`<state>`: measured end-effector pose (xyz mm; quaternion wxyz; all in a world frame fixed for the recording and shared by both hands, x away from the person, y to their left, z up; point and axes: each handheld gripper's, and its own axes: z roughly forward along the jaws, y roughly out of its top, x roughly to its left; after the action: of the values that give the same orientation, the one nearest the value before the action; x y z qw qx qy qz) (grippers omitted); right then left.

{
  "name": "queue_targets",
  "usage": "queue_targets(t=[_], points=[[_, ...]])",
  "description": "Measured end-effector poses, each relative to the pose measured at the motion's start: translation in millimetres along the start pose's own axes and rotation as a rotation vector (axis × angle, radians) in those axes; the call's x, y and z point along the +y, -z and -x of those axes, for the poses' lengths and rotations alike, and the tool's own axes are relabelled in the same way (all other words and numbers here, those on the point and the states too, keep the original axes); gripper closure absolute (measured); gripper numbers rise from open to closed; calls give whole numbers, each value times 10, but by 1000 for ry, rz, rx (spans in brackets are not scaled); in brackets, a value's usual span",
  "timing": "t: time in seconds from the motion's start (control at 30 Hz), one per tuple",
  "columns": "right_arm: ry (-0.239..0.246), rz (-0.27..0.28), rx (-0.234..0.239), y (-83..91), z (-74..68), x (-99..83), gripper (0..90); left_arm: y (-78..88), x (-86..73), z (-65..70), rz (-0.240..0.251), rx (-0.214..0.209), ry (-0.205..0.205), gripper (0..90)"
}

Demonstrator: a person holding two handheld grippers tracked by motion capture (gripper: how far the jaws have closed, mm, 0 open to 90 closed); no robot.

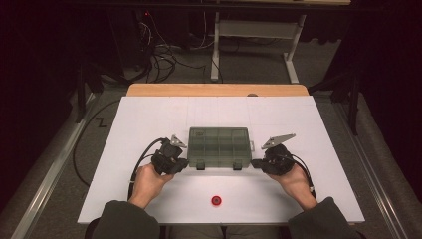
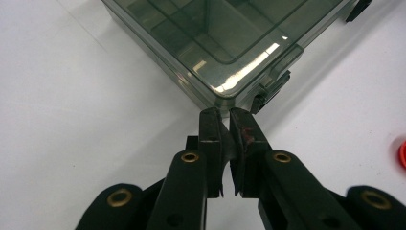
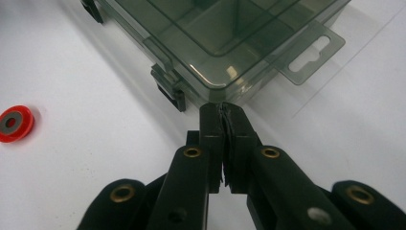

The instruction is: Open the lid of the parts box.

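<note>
Item 1, left: we hold the left gripper (image 1: pixel 180 160) at the near left corner of the box (image 1: pixel 219 147). In the left gripper view its 2 jaws stand almost together, a thin slit between them, with nothing held; their tips sit just at the corner, and we cannot tell whether they touch it.

Item 2, centre: the box, smoky clear plastic with a closed lid and inner dividers, lies flat on the white table (image 1: pixel 149 114), between our 2 grippers. 2 dark latches (image 1: pixel 200 165) sit on its near edge.

Item 3, centre near: a small red disc (image 1: pixel 216 200) with a grey middle lies on the table, apart from the box, toward us.

Item 4, right: we hold the right gripper (image 1: pixel 257 163) at the near right corner of the box. In the right gripper view its jaws are pressed together, gripping nothing, tips right at the corner. A hang tab (image 3: pixel 310 52) juts from the box side beyond them.
</note>
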<state>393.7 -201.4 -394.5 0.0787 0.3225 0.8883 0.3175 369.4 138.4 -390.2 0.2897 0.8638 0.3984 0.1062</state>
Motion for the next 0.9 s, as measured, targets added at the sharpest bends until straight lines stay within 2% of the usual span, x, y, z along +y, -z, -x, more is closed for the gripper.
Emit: queue_targets(t=[0.2, 0.67, 0.9], points=[[-1, 19, 1, 16, -13, 12, 892, 21, 10, 7, 13, 5, -4, 815], [-3, 49, -2, 52, -14, 46, 892, 14, 66, 52, 36, 56, -21, 742], [-5, 60, -5, 67, -11, 61, 892, 10, 85, 50, 54, 74, -10, 674]])
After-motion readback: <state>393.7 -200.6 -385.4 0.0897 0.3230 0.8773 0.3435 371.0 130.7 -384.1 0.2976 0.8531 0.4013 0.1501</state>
